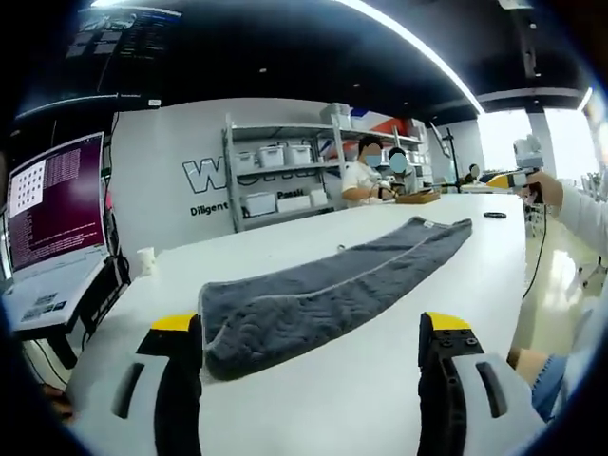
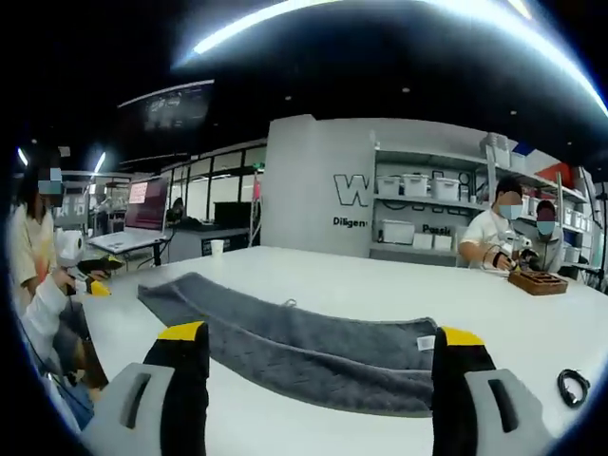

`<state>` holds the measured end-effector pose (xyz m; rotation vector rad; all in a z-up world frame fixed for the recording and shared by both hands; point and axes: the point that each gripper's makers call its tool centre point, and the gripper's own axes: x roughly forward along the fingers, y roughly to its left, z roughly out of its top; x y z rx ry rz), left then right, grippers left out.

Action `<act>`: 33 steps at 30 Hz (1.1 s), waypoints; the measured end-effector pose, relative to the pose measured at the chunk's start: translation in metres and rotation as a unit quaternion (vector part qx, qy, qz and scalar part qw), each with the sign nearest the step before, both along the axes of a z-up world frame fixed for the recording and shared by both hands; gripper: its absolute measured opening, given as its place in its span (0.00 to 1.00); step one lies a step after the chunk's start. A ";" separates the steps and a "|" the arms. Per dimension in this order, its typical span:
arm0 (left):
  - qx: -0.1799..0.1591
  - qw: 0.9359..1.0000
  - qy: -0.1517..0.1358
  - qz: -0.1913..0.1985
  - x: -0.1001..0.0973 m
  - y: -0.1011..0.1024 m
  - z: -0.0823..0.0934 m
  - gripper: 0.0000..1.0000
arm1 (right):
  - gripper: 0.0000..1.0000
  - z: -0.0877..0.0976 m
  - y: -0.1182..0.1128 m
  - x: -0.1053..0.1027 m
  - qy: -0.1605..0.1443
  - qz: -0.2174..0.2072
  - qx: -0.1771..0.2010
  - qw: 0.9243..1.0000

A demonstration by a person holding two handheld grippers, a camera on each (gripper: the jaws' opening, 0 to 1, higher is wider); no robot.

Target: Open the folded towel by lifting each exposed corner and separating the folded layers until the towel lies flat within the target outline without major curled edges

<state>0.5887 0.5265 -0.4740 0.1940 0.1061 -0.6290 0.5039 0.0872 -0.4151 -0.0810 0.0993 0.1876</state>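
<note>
Jaws parted on both grippers (left gripper point(image 1: 313, 375), right gripper point(image 2: 323, 380)) near folded towel point(image 1: 323, 290)

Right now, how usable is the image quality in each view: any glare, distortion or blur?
Left gripper view: fisheye bows the table edge; ceiling light strip and right-hand windows blow out; the towel stays sharp. Right gripper view: ceiling strip glares along the top, the background shelving is slightly soft, and towel texture is readable.

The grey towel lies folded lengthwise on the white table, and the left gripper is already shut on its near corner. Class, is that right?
Not quite. In the left gripper view the left gripper is open, jaws spread either side of the grey towel, gripping nothing. The towel is indeed folded on the white table.
</note>
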 end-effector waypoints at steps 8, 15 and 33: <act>0.017 1.000 -0.016 -0.015 0.000 0.001 -0.001 0.94 | 0.99 -0.029 0.016 -0.026 0.035 -0.007 -0.034 0.999; 0.041 0.997 -0.014 -0.059 0.014 -0.003 0.004 0.94 | 0.99 -0.034 0.016 -0.038 0.046 -0.021 -0.061 0.997; 0.045 0.984 0.021 -0.171 0.108 -0.020 0.002 0.72 | 0.99 -0.045 0.021 -0.034 0.074 0.002 -0.066 0.995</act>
